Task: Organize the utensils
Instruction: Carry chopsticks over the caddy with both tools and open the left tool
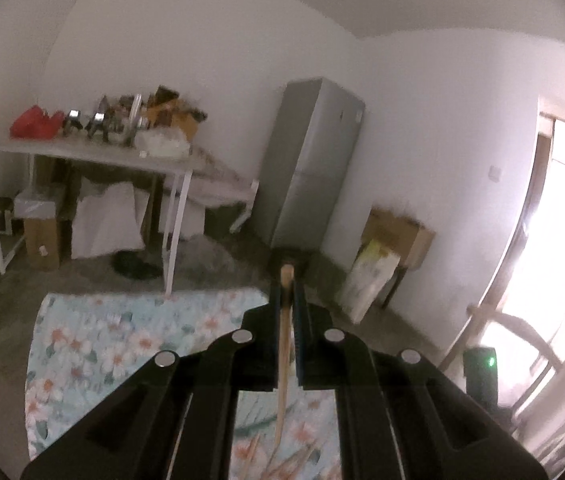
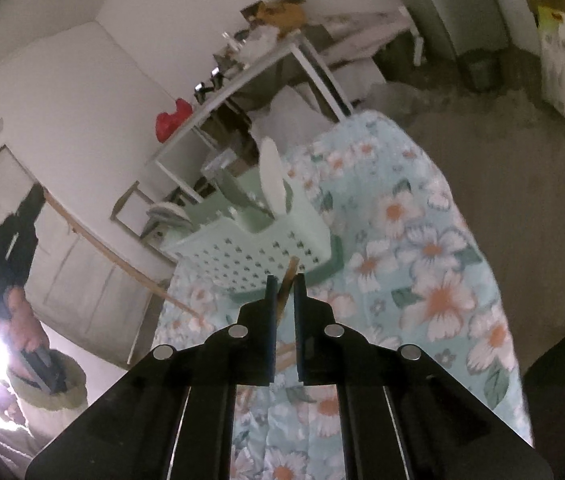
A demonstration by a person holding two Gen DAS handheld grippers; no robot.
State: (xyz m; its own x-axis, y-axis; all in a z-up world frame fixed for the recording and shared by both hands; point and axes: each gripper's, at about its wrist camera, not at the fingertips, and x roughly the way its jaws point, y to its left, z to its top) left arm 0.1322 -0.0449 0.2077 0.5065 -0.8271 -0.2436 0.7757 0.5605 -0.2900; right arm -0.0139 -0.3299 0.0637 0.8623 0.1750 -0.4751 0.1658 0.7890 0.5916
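Observation:
My left gripper (image 1: pixel 287 280) is shut on a long wooden chopstick (image 1: pixel 283 364), held above the floral tablecloth (image 1: pixel 114 344); it also shows far left in the right wrist view (image 2: pixel 6 248), its chopstick (image 2: pixel 122 264) slanting down to the table. My right gripper (image 2: pixel 282 280) is shut on a brown wooden utensil (image 2: pixel 287 284), raised just in front of a pale green perforated utensil basket (image 2: pixel 258 252). The basket holds a white spatula (image 2: pixel 272 176) and a dark utensil (image 2: pixel 234 192) standing in its cup. More wooden sticks (image 1: pixel 282 464) lie on the cloth below my left gripper.
A white table (image 1: pixel 94 152) cluttered with a red bag (image 1: pixel 34 122) stands behind. A grey fridge (image 1: pixel 310 160), cardboard boxes (image 1: pixel 394 232) and a wooden chair (image 1: pixel 514 332) by the bright window stand to the right. The floor is grey concrete (image 2: pixel 502 160).

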